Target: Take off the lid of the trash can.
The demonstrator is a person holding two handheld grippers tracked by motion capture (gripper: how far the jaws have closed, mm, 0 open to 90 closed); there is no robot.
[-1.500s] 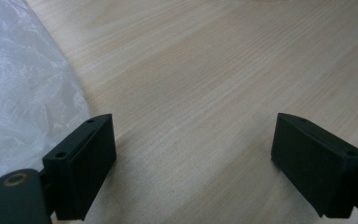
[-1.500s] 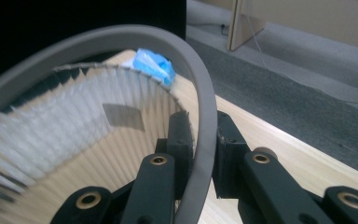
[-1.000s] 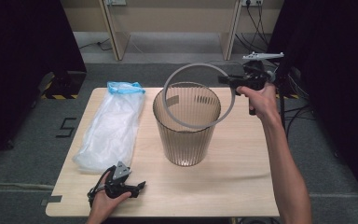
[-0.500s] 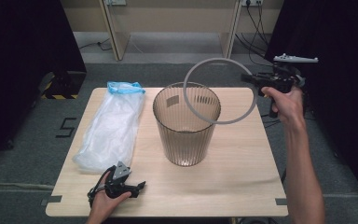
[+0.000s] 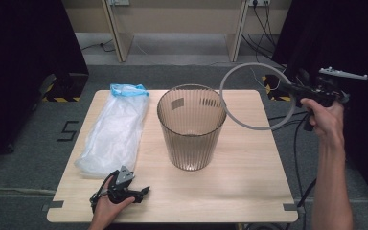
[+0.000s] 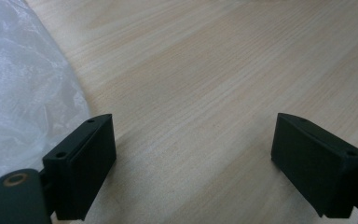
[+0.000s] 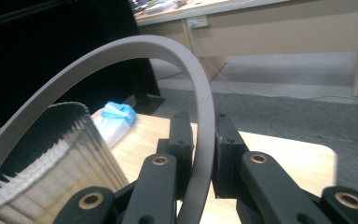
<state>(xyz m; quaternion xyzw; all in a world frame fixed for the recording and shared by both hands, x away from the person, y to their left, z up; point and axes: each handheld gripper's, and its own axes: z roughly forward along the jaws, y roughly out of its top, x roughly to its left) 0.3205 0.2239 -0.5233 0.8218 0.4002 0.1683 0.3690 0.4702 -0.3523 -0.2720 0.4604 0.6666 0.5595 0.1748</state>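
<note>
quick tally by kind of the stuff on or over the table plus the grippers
bin: 1
grey ring, held over the table's right edge: 1
plastic bag roll: 1
grippers, left gripper open on the table and right gripper shut on the ring: 2
total: 5

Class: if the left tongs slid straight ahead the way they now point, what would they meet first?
Probably nothing soon: the open left tongs face bare table. The plastic bag lies just off to one side; depth is uncertain.
</note>
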